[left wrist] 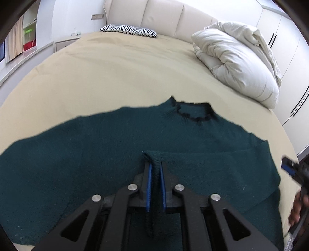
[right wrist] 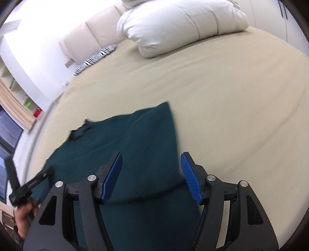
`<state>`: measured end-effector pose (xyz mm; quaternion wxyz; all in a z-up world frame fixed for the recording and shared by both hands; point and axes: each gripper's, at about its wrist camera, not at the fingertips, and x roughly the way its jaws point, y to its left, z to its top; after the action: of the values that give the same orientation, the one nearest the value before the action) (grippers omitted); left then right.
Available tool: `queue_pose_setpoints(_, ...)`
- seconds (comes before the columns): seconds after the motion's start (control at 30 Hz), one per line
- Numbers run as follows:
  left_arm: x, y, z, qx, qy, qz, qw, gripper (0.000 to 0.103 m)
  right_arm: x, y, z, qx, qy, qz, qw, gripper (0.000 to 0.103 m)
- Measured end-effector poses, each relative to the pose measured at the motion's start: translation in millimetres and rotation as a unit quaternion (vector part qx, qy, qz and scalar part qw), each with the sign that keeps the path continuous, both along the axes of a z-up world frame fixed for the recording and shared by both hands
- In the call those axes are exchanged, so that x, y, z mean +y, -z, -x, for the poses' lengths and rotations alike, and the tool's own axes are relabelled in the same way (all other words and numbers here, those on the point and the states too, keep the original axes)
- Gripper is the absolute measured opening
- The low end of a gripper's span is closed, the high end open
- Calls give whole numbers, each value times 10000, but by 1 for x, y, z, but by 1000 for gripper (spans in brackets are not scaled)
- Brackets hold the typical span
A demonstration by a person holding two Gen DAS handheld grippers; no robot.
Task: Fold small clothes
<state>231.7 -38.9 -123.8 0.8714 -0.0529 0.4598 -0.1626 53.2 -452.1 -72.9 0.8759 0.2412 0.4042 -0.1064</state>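
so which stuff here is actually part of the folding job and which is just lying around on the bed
Part of the job:
- dark green sweater, spread on the bed
- its sleeve cuff, pinched in the left gripper
- right gripper, jaws open over the sweater

Just lying about:
- folded white duvet
- zebra-print pillow
- tan bedsheet
- headboard
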Motion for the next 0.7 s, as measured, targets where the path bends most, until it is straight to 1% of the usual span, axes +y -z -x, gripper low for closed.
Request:
queue_pose_setpoints(0.13,3,7,3,-62,56,101,9999,9,-26,18,-40,330,37,22,9994,61)
queue_pose_setpoints(0.2,6,8,3,-97,53,180,9998,10,-38,29,-56,427,55,-105,9990,53)
queue_pose_setpoints(0.23,6,8,3,-116,55,177,9998,10,-40,31,-60,457,17,-202,9988,51)
queue_pose_setpoints(0.27,5,9,2,-120,55,165,9998,10,-42,34,-66,461,-52,-238,9986,45)
queue_pose_setpoints(0.3,4,10,1,-122,55,155,9998,10,-41,36,-73,485,-154,-206,9985,36)
queue_pose_setpoints(0.33,4,11,1,-132,56,141,9998,10,-39,37,-76,515,-248,-156,9982,31)
queue_pose_setpoints(0.4,5,13,1,-153,43,156,9998,10,-34,40,-87,679,-390,127,9968,13)
queue_pose_setpoints(0.43,6,14,2,-172,36,178,9997,10,-35,41,-89,730,-390,172,9964,8)
queue_pose_setpoints(0.53,6,13,4,-249,20,168,9995,10,-40,42,-93,803,-228,283,9961,6)
queue_pose_setpoints(0.6,5,13,6,-318,21,111,9994,10,-39,40,-93,791,-166,502,9955,5)
queue_pose_setpoints(0.63,5,13,7,-354,18,100,9993,10,-32,39,-92,789,-155,573,9951,5)
queue_pose_setpoints(0.7,4,13,7,-410,13,78,9991,10,-32,38,-90,715,-98,660,9952,5)
